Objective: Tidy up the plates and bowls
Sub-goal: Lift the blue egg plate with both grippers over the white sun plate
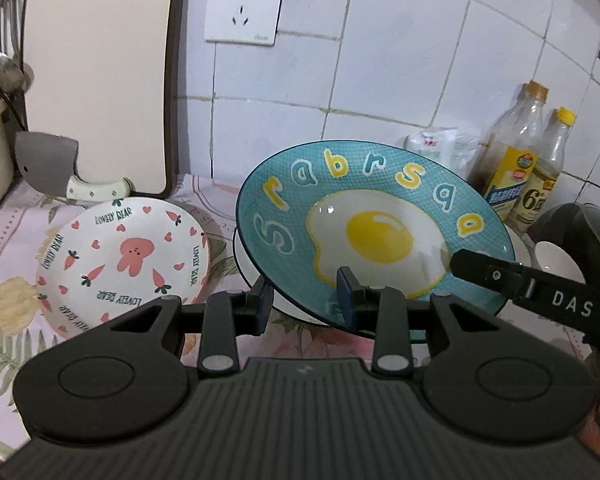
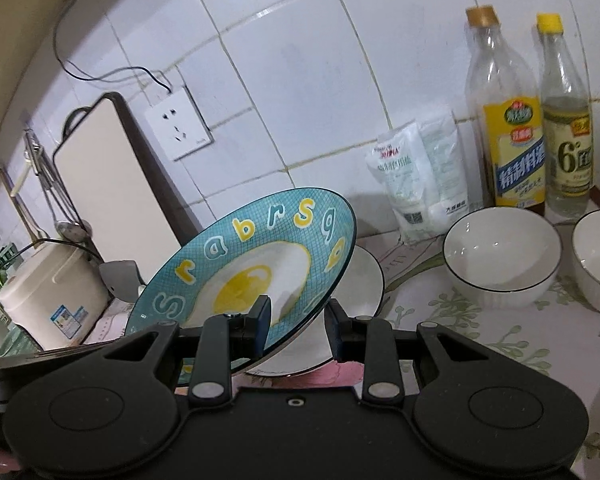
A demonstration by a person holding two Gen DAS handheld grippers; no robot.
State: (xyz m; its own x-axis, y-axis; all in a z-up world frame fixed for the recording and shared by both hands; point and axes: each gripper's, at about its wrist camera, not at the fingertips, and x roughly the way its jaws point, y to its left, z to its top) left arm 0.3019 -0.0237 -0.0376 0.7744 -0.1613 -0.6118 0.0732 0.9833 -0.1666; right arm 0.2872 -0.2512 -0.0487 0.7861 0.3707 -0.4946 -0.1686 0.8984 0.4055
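**Blue egg plate up in the air, both grippers on it**

So this looks like mid-carry. The blue egg plate (image 1: 374,236) is off the counter, pinched at its near rim by both tools at once: the left gripper (image 1: 305,300) has one finger under the rim and one on the face, and the right gripper (image 2: 296,320) is clamped on the rim the same way, one finger over the egg picture and one behind. Both are clenched on the plate, not just hovering.

The plate sits above and just in front of a white plate with a dark rim (image 2: 364,280) lying flat on the flowery counter cloth (image 1: 16,216). The bunny plate (image 1: 124,264) is beside that on the left, and two white bowls (image 2: 502,256) are off to the right near the bottles (image 2: 512,152) (bowls untouched, as far as I can tell).

Orientation: the plate is tilted, far rim high, near rim low, printed face looking up and back toward the cameras. It's round, so no real long axis.

My guess for next: pick a stack to land it on, level it out, lower gently, and loosen both grips together so it doesn't tip or clack.
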